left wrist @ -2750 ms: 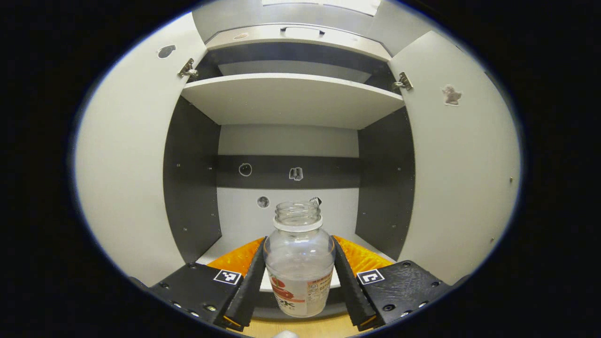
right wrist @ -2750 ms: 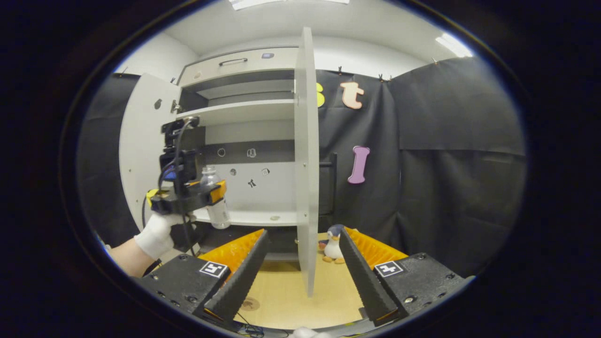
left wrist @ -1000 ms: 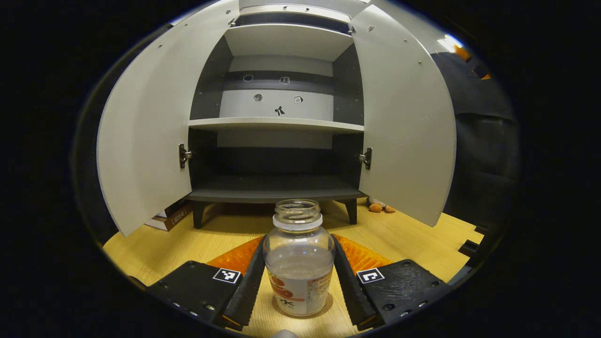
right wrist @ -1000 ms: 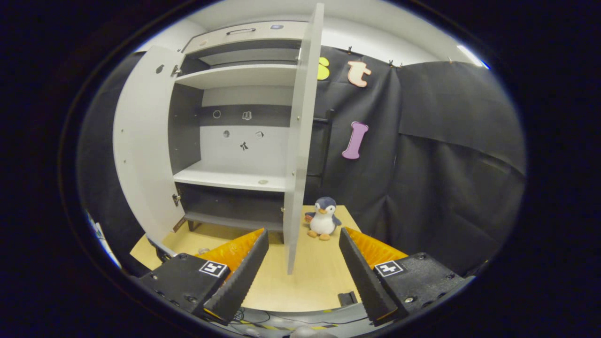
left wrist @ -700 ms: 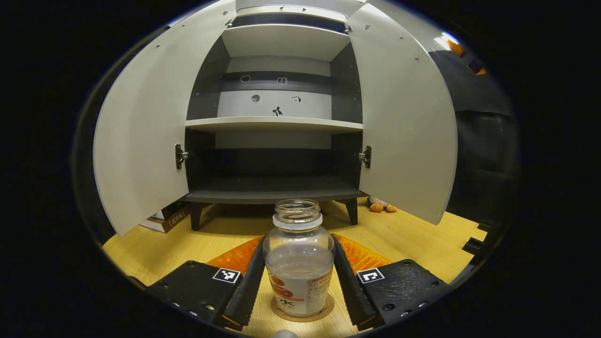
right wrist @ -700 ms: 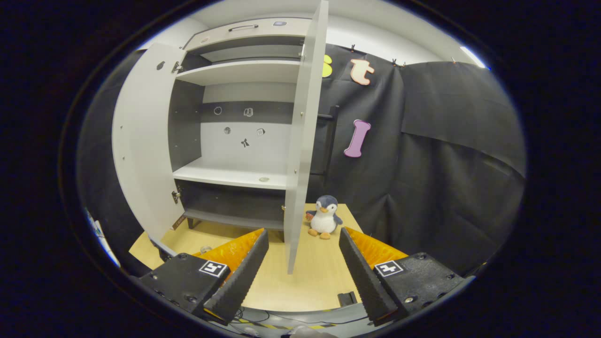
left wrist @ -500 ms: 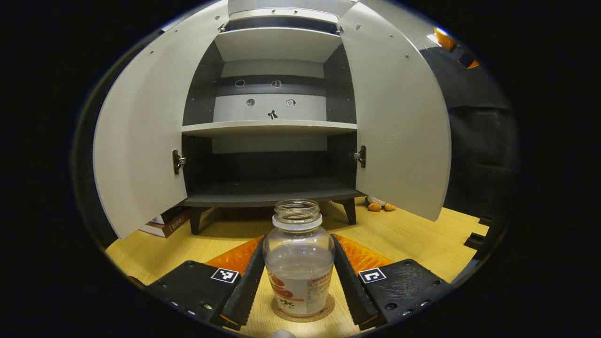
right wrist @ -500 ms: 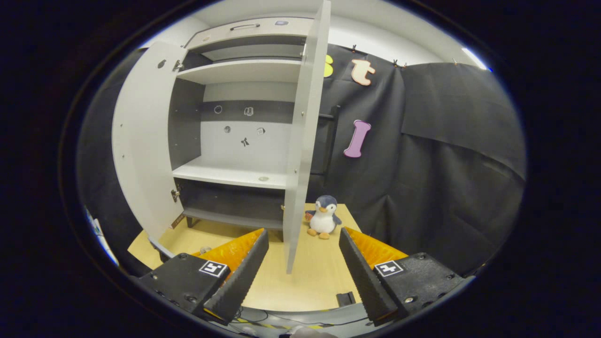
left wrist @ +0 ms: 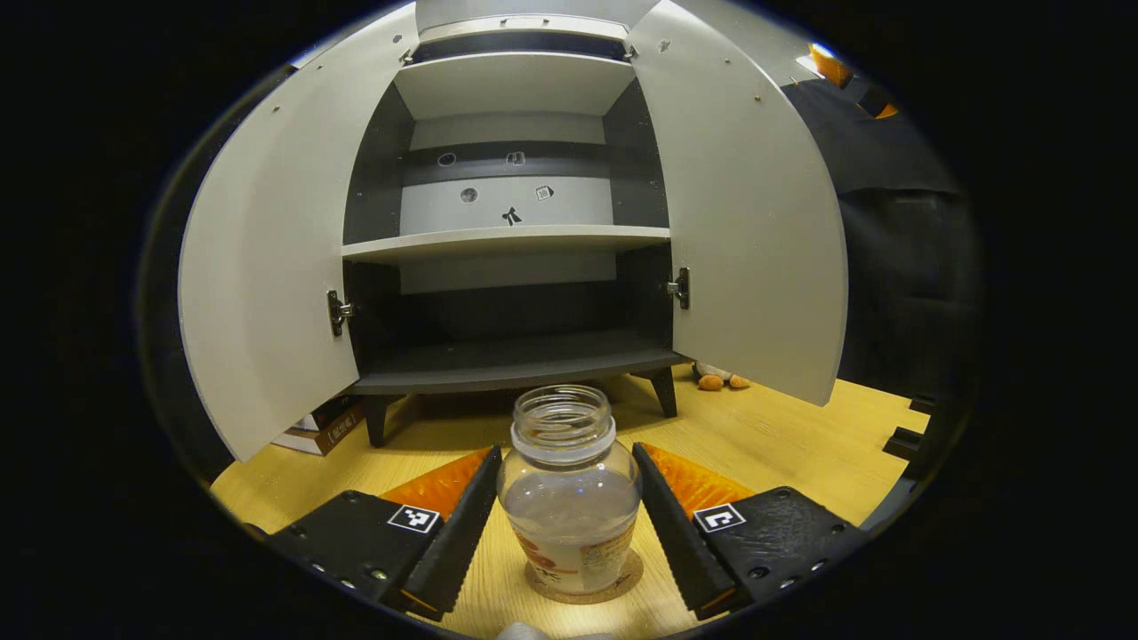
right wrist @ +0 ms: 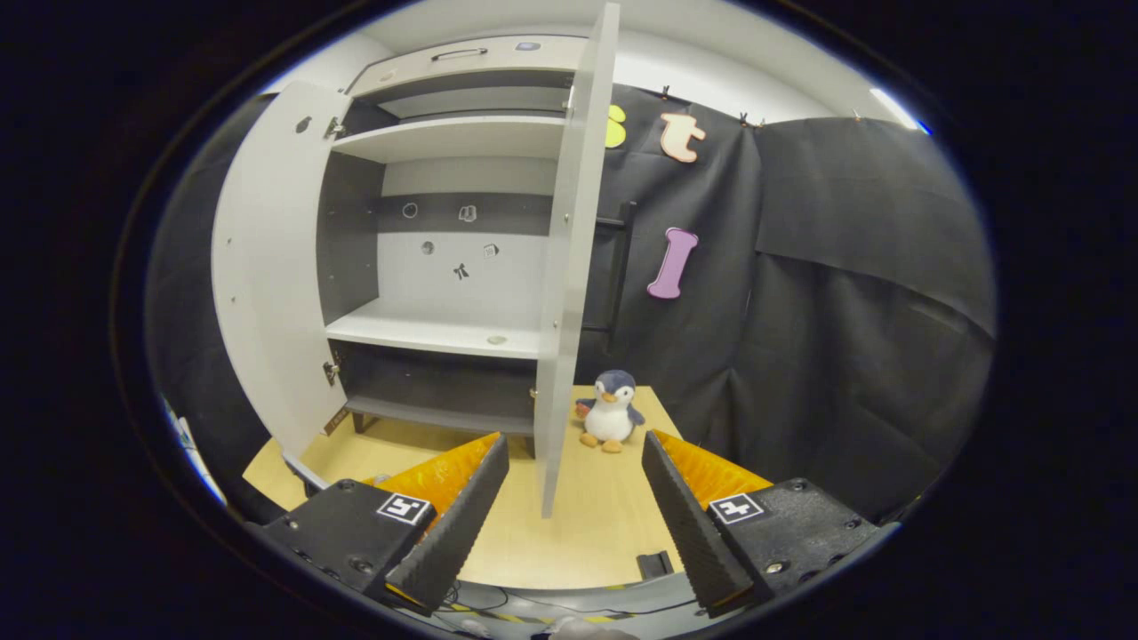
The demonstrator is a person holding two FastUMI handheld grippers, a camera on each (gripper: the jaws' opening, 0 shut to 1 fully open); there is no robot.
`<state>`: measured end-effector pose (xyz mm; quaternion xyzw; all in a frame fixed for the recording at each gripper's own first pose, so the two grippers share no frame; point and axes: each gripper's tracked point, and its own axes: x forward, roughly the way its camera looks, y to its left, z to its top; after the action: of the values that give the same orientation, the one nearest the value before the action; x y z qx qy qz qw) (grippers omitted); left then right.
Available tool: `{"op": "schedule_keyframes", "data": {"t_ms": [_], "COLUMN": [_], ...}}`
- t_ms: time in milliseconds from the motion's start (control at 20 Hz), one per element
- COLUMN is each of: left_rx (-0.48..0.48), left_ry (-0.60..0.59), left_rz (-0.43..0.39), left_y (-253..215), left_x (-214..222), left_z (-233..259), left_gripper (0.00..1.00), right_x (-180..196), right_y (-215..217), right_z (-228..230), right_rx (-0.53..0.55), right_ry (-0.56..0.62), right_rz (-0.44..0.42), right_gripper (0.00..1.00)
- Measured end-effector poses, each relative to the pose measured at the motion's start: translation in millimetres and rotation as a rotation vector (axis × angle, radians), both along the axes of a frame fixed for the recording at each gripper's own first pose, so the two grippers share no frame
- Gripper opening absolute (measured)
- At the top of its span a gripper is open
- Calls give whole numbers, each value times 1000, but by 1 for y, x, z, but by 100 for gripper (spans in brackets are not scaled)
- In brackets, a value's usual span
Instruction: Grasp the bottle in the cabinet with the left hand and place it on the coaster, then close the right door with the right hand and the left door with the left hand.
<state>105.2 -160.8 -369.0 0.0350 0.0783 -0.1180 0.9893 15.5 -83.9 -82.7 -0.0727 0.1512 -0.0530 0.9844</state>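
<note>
In the left gripper view the bottle (left wrist: 569, 498) stands upright on the coaster (left wrist: 622, 576) on the table (left wrist: 782, 444), between the left gripper (left wrist: 558, 533) fingers, which look just clear of its sides. Beyond, the cabinet (left wrist: 507, 240) has left door (left wrist: 267, 276) and right door (left wrist: 747, 222) open. The right gripper view shows the right gripper (right wrist: 569, 511) spread wide, near the right door's edge, and a penguin toy (right wrist: 610, 411) beside the cabinet.

Between the fingers, the clear open bottle (left wrist: 569, 498) hides most of the round brown coaster (left wrist: 624, 585) under it. Far ahead of the fingers, the white open right door (left wrist: 742, 204) covers most of the toy penguin (left wrist: 722, 380), so just its orange feet show. The small stickers (left wrist: 510, 215) on the cabinet's back wall are too tiny to make out.
</note>
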Motion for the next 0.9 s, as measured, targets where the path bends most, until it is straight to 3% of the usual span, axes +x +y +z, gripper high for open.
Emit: {"op": "schedule_keyframes", "data": {"t_ms": [100,450,900], "left_rx": [2,0,-36], "left_ry": [-4,-59,-128], "left_rz": [-1,21,74], "left_y": [0,6,39], "left_x": [0,7,-2], "left_z": [5,52,181], "left_gripper": [94,96,96], "right_x": [-2,-7,-12], "right_y": [0,-2,-6], "right_z": [0,9,33], "right_rx": [1,17,39], "right_ry": [-1,-41,-160], "right_rz": [1,6,12], "right_gripper": [99,99,99]}}
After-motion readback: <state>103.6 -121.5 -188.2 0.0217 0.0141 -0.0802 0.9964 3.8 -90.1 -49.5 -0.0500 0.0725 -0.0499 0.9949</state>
